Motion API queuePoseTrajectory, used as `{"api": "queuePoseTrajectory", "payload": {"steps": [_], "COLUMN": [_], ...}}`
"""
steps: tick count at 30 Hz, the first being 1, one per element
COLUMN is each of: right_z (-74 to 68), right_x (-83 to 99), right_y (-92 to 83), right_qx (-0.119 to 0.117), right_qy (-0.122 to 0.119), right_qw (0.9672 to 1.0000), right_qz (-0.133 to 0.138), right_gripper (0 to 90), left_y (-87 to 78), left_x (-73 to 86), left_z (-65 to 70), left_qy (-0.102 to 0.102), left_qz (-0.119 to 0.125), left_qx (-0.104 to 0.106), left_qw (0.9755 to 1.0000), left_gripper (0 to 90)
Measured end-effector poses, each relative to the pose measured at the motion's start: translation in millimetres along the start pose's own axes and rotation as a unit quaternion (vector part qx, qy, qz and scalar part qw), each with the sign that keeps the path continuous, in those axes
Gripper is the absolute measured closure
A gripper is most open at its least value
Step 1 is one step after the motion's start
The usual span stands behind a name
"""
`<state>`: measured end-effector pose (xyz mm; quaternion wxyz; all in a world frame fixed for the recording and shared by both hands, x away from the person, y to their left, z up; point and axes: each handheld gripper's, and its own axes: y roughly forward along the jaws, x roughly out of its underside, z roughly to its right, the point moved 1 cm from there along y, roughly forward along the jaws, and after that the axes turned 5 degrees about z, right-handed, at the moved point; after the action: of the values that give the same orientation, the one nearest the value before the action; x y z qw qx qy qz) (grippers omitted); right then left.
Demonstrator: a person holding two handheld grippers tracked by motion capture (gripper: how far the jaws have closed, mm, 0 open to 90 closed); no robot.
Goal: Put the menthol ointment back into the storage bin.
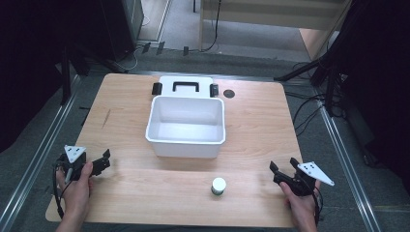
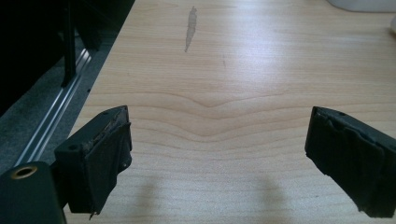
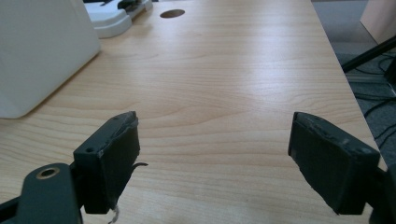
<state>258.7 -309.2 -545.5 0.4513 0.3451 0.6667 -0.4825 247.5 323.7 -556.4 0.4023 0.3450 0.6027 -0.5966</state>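
Both pairs of my fingers are spread wide and carry nothing. Low at the left of the high view my left gripper (image 1: 103, 162) rests near the table edge; low at the right, my right gripper (image 1: 282, 167) does the same. In the left gripper view the two black pads (image 2: 105, 154) stand far apart with bare wood between them, and the right gripper view gives the same picture, its pads (image 3: 114, 151) parted over bare tabletop.

What I take to be the thing to move is the small white-capped jar (image 1: 218, 186), standing upright in the lower middle of the high view, between my two hands but nearer the right one and well apart from both. Above it, at the centre of the frame, sits the open white bin (image 1: 186, 143), with nothing in it as far as I can see. Its wall fills the upper left of the right gripper view. Behind the bin, toward the top of the frame, lies its lid (image 1: 186, 87) with a black handle and black clips, flat on the wooden table (image 1: 261, 121).

So I judge the work barely begun: the bin is open and ready, the jar untouched. Left to do: reach, close on the jar, lift it and set it in the bin, probably with my right gripper, since it is nearer.
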Motion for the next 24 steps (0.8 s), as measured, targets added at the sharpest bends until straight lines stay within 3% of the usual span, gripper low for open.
{"api": "queuePoseTrajectory", "payload": {"steps": [8,9,10,11,14,17,18,19,23,24], "right_z": [-4.6,-2.8,-2.8,-0.8,-1.0,-6.3,-6.3,-12.9,-31.0,-31.0], "right_x": [0.1,-1.3,-1.3,-4.0,-8.8,-26.0,-26.0,-35.2,-48.3,-48.3], "right_y": [-0.6,-2.4,-2.4,-3.1,-4.3,-7.8,-7.8,-7.1,-6.3,-6.3], "right_qx": [0.002,0.002,0.002,-0.001,-0.007,-0.023,-0.023,-0.041,-0.073,-0.073], "right_qy": [-0.007,0.010,0.010,0.019,0.010,-0.013,-0.013,-0.034,-0.099,-0.099], "right_qw": [1.0000,0.9999,0.9999,0.9997,0.9997,0.9975,0.9975,0.9921,0.9767,0.9767], "right_qz": [-0.006,-0.006,-0.006,-0.012,-0.021,-0.065,-0.065,-0.114,-0.176,-0.176], "right_gripper": [17.7,18.1,18.1,18.6,19.8,24.1,24.1,26.7,26.2,26.2], "left_y": [-4.2,-5.9,-5.9,-6.9,-7.5,-7.1,-7.1,-7.1,-6.2,-6.2], "left_x": [1.0,1.5,1.5,1.6,1.9,1.7,1.7,1.6,1.3,1.3], "left_z": [-0.1,-0.8,-0.8,-0.8,1.2,4.1,4.1,3.9,-0.3,-0.3], "left_qy": [-0.004,-0.009,-0.009,-0.010,-0.002,0.009,0.009,0.008,-0.014,-0.014], "left_qz": [0.021,0.034,0.034,0.041,0.049,0.049,0.049,0.049,0.046,0.046], "left_qx": [-0.002,0.000,0.000,-0.002,-0.004,0.004,0.004,0.008,0.008,0.008], "left_qw": [0.9998,0.9994,0.9994,0.9991,0.9988,0.9988,0.9988,0.9987,0.9988,0.9988], "left_gripper": [8.0,8.0,8.0,8.0,8.0,8.0,8.0,8.0,8.0,8.0]}}
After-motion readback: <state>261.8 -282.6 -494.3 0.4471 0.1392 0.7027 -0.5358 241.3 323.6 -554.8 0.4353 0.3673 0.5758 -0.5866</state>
